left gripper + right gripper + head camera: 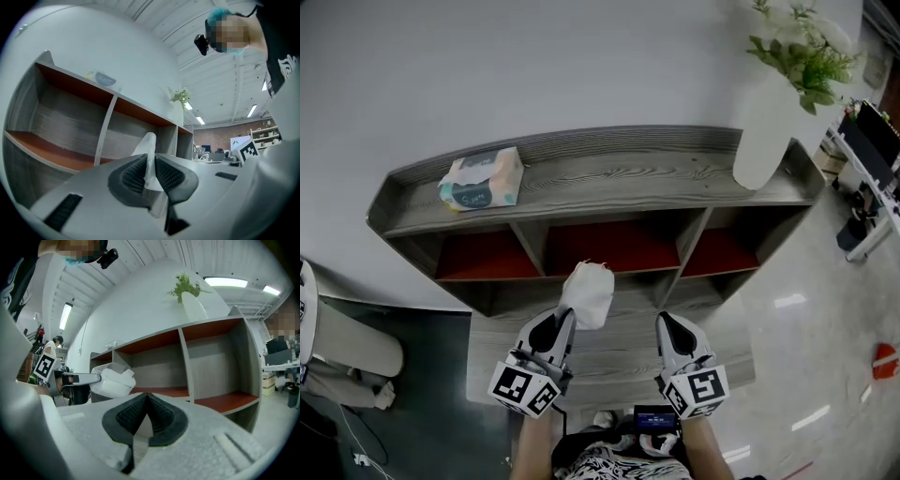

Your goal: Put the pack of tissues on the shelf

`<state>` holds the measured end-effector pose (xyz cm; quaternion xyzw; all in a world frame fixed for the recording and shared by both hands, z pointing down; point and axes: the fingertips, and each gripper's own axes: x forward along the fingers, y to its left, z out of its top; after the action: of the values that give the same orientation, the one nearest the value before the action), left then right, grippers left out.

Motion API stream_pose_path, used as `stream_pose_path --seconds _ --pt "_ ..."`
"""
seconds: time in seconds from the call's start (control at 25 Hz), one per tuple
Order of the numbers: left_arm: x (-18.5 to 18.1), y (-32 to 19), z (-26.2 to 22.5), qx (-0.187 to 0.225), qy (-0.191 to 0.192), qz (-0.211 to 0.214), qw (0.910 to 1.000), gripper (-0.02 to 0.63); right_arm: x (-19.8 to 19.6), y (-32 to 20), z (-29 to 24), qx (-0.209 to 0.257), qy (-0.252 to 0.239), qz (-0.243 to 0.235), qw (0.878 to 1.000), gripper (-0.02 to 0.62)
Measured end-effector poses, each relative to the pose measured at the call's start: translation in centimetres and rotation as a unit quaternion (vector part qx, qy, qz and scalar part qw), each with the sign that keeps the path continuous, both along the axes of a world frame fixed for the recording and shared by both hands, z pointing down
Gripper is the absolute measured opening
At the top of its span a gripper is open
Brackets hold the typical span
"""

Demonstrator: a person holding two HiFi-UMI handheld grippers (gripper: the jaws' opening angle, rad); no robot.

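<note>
The pack of tissues [481,178], teal and white, lies on the top board of the grey shelf [619,173] near its left end; in the left gripper view the pack of tissues [104,78] shows on that top edge. My left gripper [565,319] is shut on a loose white tissue [588,292] that sticks up in front of the middle compartment. Between the left gripper's [151,171] dark pads the tissue [149,157] stands upright. My right gripper [668,323] hangs beside it, shut and empty; its jaws [147,404] meet, and the tissue [114,381] shows at its left.
A white vase with green sprigs [769,131] stands on the shelf top at the right end. The shelf has three red-lined compartments [614,246] and a lower board [619,352]. A white wall is behind, a pale cushioned seat [347,352] at left, office equipment [867,178] at right.
</note>
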<state>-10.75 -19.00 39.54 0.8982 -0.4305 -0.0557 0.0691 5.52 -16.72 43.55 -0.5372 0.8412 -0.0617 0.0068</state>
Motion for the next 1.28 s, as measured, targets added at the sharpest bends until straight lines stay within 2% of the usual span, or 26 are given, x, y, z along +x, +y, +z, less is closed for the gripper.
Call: stream_pose_path --seconds 0.2,0.52,1.28 --pt "0.5 -0.3 -0.6 0.013 0.004 -0.019 0.9997 0.035 0.5 -1.3 -0.5 0.014 -0.004 -0.019 1.0 0.005" --pt "0.9 -1.1 0.0 0.011 0.011 -0.037 0.9992 0.035 0.9 -2.6 -0.4 0.014 -0.001 -0.039 0.999 0.005" --pt "1.8 -3.6 0.8 0.004 -0.005 -0.05 0.9987 0.035 2.7 -4.7 0.5 -0.002 -0.013 -0.031 0.999 0.005"
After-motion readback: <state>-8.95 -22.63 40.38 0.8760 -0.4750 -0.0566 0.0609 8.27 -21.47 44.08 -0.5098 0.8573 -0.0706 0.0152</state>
